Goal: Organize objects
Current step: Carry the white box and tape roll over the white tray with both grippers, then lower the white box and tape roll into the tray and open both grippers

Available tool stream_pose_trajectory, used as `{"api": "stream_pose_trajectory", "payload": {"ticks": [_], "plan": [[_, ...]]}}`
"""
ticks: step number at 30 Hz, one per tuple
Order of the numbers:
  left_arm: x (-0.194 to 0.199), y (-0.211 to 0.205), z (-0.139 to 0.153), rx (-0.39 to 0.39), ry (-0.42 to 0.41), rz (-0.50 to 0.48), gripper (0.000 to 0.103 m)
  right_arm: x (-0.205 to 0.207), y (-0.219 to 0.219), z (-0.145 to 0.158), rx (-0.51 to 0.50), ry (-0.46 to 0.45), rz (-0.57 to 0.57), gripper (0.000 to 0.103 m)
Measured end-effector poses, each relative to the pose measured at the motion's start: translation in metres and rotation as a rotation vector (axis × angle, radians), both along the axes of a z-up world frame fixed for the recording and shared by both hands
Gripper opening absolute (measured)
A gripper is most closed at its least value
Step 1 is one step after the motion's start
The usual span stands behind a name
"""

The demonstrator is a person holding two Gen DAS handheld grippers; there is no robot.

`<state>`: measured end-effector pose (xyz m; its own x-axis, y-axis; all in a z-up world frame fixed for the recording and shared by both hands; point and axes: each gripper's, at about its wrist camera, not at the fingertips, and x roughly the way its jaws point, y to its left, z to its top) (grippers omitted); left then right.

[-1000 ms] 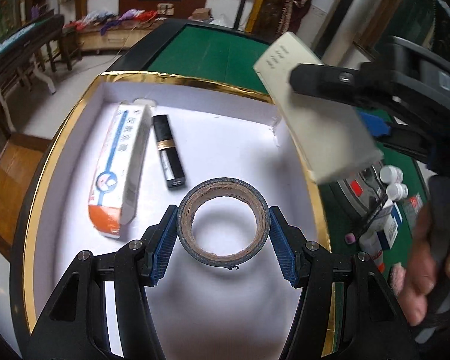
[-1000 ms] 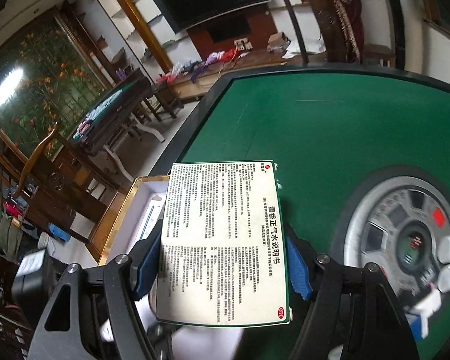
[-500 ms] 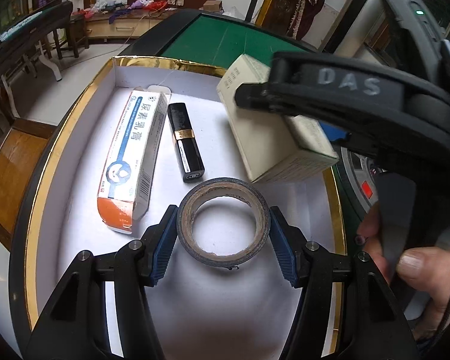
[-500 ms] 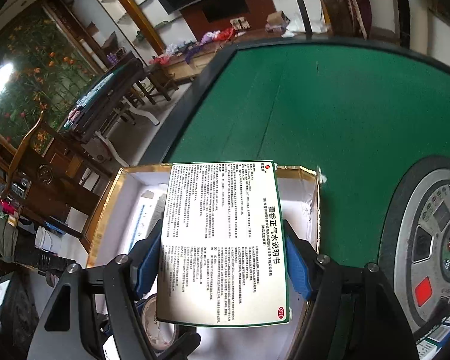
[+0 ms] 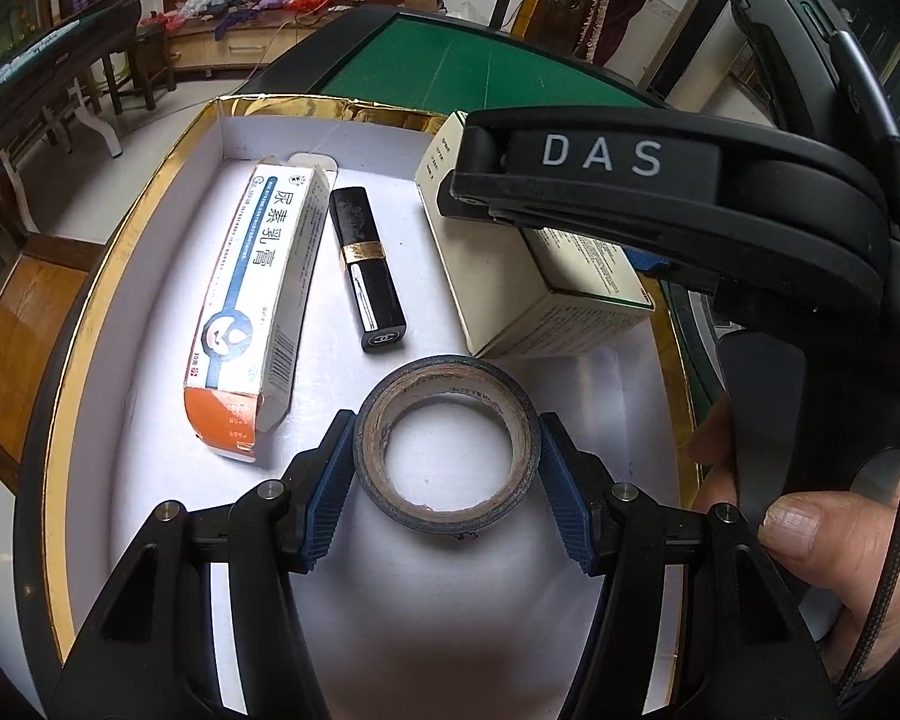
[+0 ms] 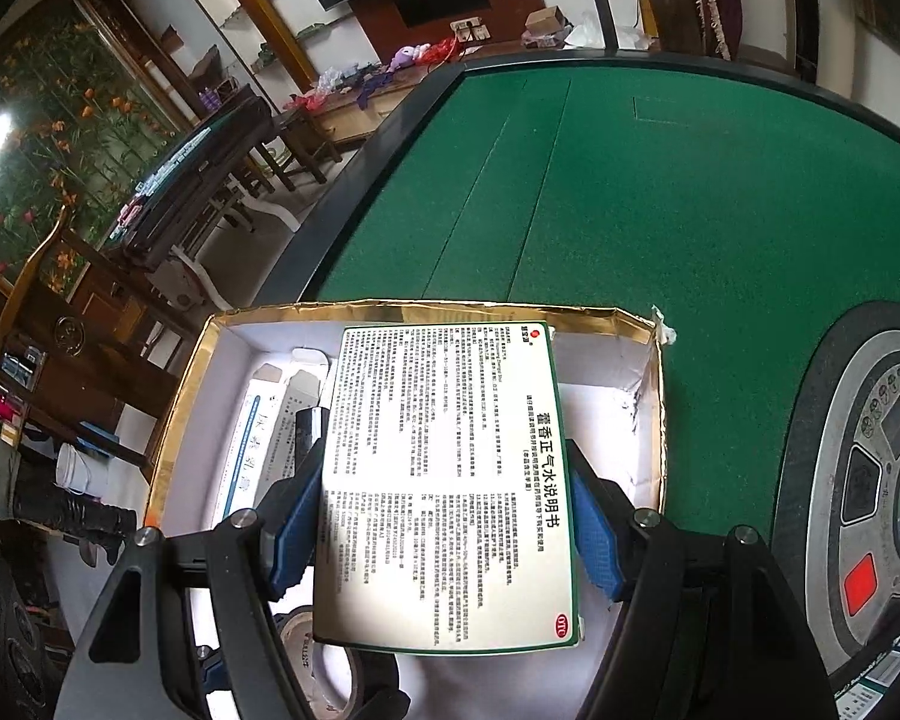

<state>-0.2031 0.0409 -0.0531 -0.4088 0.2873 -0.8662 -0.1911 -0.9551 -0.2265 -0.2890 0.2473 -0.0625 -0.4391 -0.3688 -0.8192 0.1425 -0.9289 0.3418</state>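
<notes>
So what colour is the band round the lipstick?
Gold, on the black lipstick; left wrist view shows it best.

Tray [image 5: 150, 276]: white matt card floor, creased gold foil rim, glossy.
Inside tray, far left: ointment carton [image 5: 252, 312], printed paperboard, slight sheen.
Beside carton: lipstick [image 5: 369, 276], glossy black plastic, gold metallic band.
Right side of tray: medicine box [image 6: 444, 480], smooth paperboard, satin printed face.
Near end of tray: tape roll [image 5: 447, 456], dark matt tape, rough brown card core.
Under tray: table [image 6: 630, 192], green felt, napped, matt; dark smooth edge.
Gripper pads [image 5: 330, 480]: blue ribbed rubber; frame matt black plastic.
</notes>
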Motion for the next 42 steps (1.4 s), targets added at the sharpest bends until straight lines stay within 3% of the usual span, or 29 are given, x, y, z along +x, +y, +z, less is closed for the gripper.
{"api": "stream_pose_trajectory", "payload": {"ticks": [28,31,42], "plan": [[-0.008,0.002,-0.009,-0.013,-0.021,0.022,0.06,0.003,-0.004,-0.004,0.021,-0.017,0.013,0.074],[-0.01,0.002,-0.01,-0.016,-0.024,0.03,0.06,0.003,-0.006,-0.004,0.015,-0.024,0.034,0.079],[-0.01,-0.001,-0.012,-0.019,-0.027,0.043,0.06,0.01,-0.003,-0.002,-0.013,-0.023,0.055,0.083]]}}
